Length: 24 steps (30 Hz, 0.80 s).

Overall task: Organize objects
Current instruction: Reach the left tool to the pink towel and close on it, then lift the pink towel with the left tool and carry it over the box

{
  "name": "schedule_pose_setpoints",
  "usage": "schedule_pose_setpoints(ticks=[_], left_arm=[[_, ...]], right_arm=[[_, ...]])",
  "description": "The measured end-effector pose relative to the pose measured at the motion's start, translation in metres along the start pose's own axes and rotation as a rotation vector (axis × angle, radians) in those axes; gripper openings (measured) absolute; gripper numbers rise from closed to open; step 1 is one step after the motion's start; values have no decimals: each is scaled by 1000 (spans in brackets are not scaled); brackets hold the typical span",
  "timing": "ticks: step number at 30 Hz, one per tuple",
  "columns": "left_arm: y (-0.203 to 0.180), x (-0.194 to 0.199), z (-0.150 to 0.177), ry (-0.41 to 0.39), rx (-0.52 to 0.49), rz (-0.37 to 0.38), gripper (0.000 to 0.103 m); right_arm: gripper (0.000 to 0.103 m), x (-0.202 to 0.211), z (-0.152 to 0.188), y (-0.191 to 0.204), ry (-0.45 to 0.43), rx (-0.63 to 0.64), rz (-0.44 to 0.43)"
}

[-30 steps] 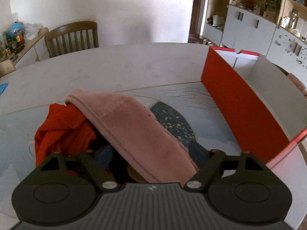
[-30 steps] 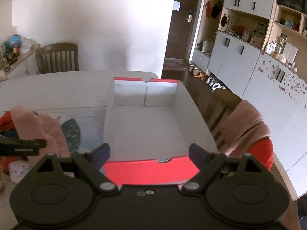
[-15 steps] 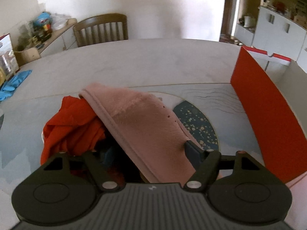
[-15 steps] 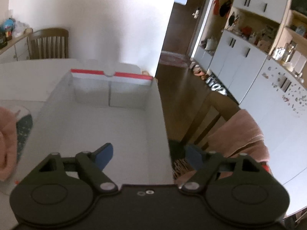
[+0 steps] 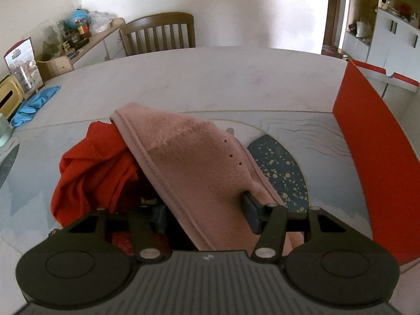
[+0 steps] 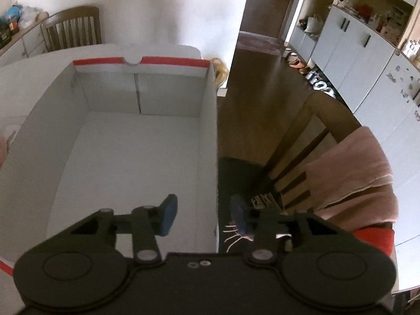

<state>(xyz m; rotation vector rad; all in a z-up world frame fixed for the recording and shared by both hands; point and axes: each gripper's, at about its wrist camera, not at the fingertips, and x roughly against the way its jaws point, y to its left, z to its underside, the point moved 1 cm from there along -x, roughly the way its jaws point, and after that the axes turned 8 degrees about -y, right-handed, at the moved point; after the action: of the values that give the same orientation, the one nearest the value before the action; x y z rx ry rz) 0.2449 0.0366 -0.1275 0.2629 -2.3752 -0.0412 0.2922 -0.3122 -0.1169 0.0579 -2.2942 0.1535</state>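
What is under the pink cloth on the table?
A crumpled red garment shows from beneath the pink cloth on its left side. A dark gap lies under the raised edge; whatever else sits there is covered.

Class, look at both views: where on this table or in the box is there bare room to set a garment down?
The box floor is bare. So is the table between the pink cloth and the chair. Crowded: the cloths, red and pink.

Soft daylight, fisheye warping, slight blur
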Motion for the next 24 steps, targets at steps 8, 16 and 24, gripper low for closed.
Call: schedule_pose_setpoints(ticks=[8, 16, 24], left_arm=[[-4, 9, -5, 6, 23, 17, 11], [6, 55, -28, -82, 72, 116, 4], [15, 107, -71, -208, 123, 200, 4]], right_arm=[[11, -6, 2, -11, 20, 4, -38], [4, -6, 1, -17, 5, -10, -51], [2, -5, 2, -23, 1, -24, -75]])
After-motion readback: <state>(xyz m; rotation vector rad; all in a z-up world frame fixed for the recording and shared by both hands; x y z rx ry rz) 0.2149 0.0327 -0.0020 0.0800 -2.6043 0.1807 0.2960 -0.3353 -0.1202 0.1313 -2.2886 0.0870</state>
